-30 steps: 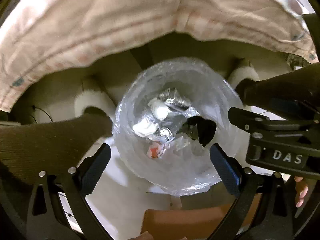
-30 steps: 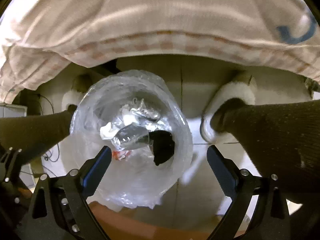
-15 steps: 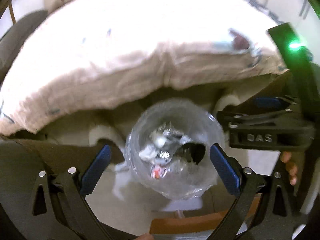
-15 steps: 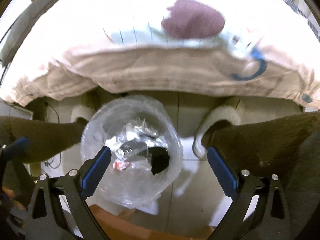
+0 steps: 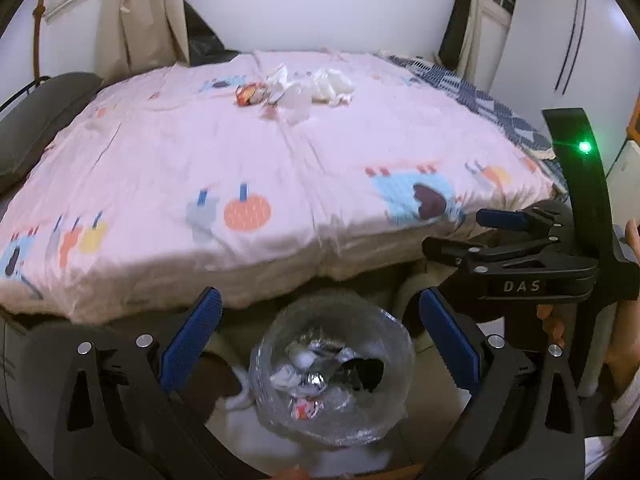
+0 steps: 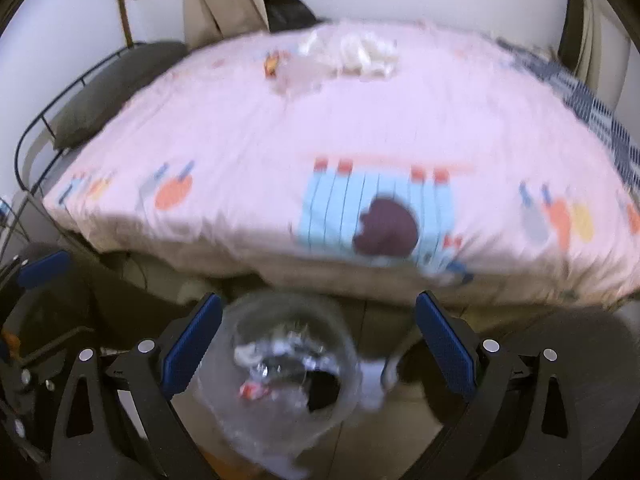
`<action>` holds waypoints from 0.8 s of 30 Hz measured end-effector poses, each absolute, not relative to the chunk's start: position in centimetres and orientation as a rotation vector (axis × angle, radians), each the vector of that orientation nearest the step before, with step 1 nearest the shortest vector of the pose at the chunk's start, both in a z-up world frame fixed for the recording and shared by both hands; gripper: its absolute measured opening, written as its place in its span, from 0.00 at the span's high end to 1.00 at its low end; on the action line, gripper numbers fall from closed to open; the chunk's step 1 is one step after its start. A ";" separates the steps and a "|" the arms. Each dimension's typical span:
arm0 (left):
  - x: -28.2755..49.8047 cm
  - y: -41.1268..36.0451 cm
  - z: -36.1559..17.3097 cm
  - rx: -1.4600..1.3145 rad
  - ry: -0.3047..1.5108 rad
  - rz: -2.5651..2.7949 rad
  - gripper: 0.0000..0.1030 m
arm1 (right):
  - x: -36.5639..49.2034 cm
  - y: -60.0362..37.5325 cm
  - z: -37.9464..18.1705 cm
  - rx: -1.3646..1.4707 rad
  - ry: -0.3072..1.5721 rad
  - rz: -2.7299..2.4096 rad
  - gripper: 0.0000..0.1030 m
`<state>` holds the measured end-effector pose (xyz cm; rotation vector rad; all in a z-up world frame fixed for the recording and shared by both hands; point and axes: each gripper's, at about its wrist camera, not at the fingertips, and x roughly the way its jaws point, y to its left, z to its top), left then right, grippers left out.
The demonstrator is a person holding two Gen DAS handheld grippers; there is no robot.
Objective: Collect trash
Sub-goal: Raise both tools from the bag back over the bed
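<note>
Both grippers are spread wide and hold nothing: the left gripper (image 5: 316, 340) and the right gripper (image 6: 316, 340) each point across the bed (image 5: 160, 152), with the lined bin (image 5: 332, 372) on the floor just below them, at the foot of the mattress. The bin already holds foil, crumpled paper and a dark scrap. From the left wrist view the right gripper's body shows at the right edge, level with the mattress edge, with a hand (image 5: 624, 344) on it.

What remains to collect sits in a loose pile (image 5: 296, 88) at the far end of the pink quilt: a red-orange wrapper (image 5: 248, 94), clear plastic and white tissues (image 5: 332, 86), touching or overlapping. It is well apart from both grippers.

The step in hand looks like reaching out for the next piece. To do it well, pick one item at the pile's near edge, perhaps the wrapper, since it stands clear of the tissue. Come in low with the fingers straddling it, and close on the wrapper alone without pinching quilt fabric. The right view is blurred, so finer detail there cannot be told.
</note>
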<state>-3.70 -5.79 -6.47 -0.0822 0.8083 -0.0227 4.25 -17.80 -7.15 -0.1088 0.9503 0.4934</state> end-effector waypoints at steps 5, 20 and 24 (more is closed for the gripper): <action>-1.5 -4.5 -5.7 -0.077 0.784 -0.045 0.06 | 6.5 -18.5 -5.6 -0.026 0.906 0.514 0.10; 8.1 -1.6 -5.8 -0.036 0.734 -0.037 0.06 | 16.9 -16.2 -5.4 -0.083 0.836 0.477 0.10; 11.0 -0.9 -5.8 -0.015 0.720 -0.051 0.06 | 20.5 -15.2 -5.7 -0.104 0.835 0.462 0.10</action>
